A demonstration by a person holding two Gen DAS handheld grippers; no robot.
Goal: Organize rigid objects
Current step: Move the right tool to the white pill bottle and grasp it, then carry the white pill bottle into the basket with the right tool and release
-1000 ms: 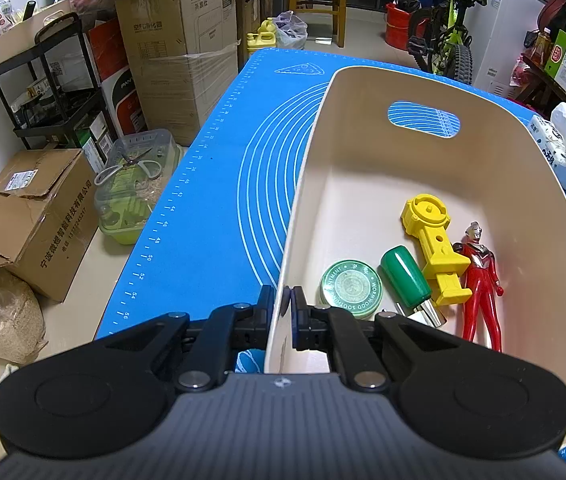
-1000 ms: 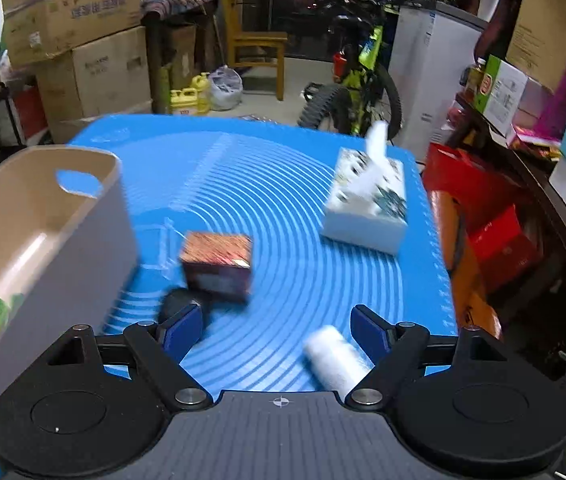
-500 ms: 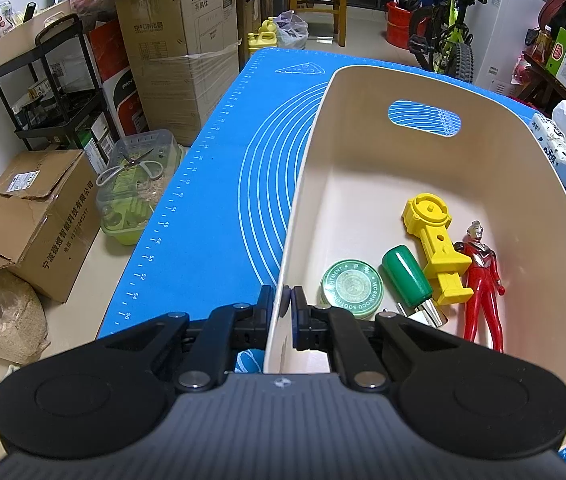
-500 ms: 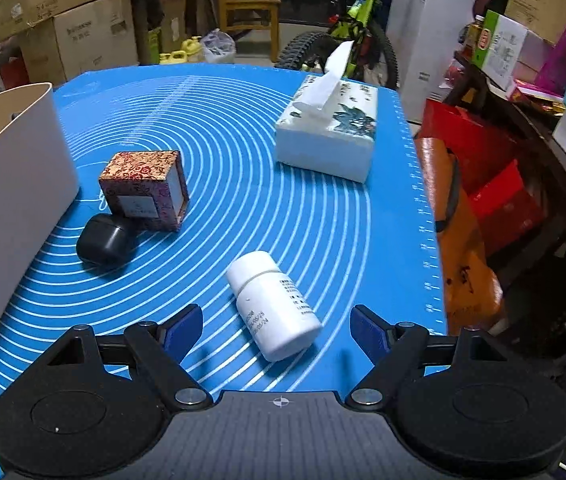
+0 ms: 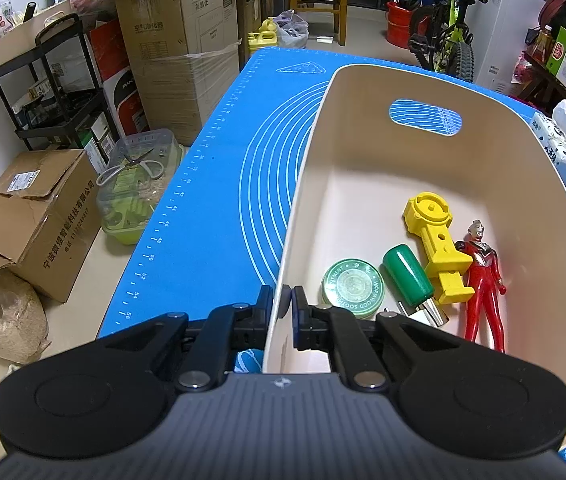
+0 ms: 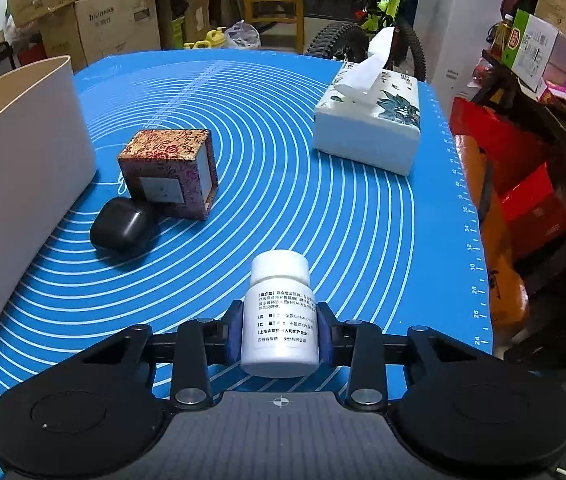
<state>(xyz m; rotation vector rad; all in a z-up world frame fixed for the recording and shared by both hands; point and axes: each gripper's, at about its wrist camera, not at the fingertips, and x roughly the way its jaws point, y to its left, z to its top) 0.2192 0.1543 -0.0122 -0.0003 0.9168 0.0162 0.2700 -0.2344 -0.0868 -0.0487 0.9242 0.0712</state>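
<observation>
Right wrist view: the right claw (image 6: 279, 336), its jaws just closed, is clamped on the white pill bottle (image 6: 280, 312) lying on the blue surface (image 6: 323, 220). The bottle is best lifted level, clear of the bin's rim. The left claw (image 5: 286, 312) is pinched on the cream bin (image 5: 423, 80) wall; inside lie a green tin (image 5: 353, 289), green-handled tool (image 5: 407, 276), yellow part (image 5: 435, 240) and red figure (image 5: 483, 276).

white pill bottle (image 6: 281, 316) lying on blue mat, cap pointing away; patterned box (image 6: 169, 172) upright, black earbud case (image 6: 123, 228) touching it; beige bin (image 5: 483, 184) holds four items
</observation>
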